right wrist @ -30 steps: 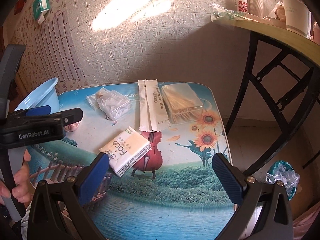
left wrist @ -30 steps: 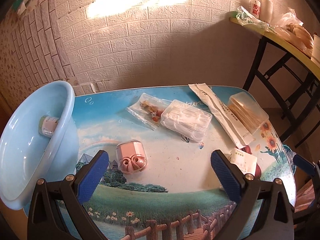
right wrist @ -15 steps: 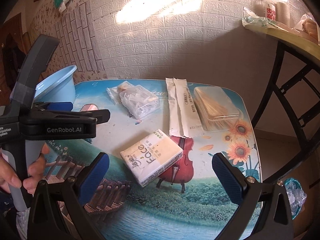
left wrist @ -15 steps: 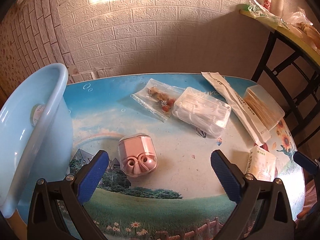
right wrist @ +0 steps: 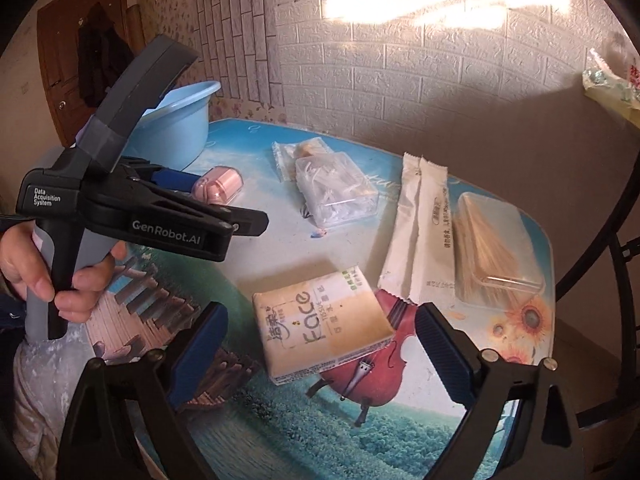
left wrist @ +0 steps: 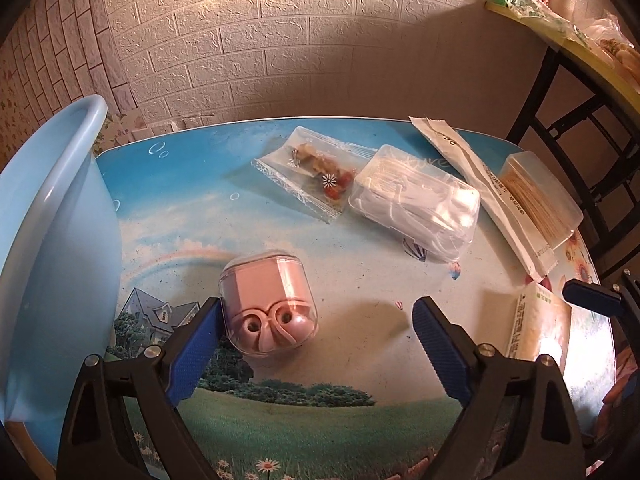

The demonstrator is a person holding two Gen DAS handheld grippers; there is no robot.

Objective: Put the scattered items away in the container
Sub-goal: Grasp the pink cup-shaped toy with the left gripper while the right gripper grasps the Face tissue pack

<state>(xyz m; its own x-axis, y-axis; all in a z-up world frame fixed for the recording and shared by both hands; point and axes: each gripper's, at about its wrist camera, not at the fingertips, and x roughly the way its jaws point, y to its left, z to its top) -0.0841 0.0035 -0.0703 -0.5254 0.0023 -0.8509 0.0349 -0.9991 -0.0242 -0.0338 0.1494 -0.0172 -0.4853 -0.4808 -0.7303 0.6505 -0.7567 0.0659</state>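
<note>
A pink earphone case [left wrist: 269, 305] lies on the picture-printed table, just inside my open left gripper [left wrist: 316, 340], close to its left finger. The light blue basin [left wrist: 52, 216] stands at the table's left end. My right gripper [right wrist: 320, 344] is open with a "Face" tissue pack [right wrist: 324, 322] lying between its fingers. Farther back lie a clear snack bag [left wrist: 308, 172], a clear box of white floss picks [left wrist: 416, 204], two white sachets [right wrist: 420, 232] and a clear toothpick box [right wrist: 492, 240]. The left gripper also shows in the right wrist view [right wrist: 216, 204], held by a hand.
A brick-pattern wall runs behind the table. A black-framed side table [left wrist: 568, 40] with bags and cups stands at the right. The table's right edge drops to the floor beside the toothpick box. A wooden door [right wrist: 80, 52] is far left.
My left gripper has moved forward and down to the pink case, which now sits between its fingers. My right gripper has closed in on the tissue pack and swung left.
</note>
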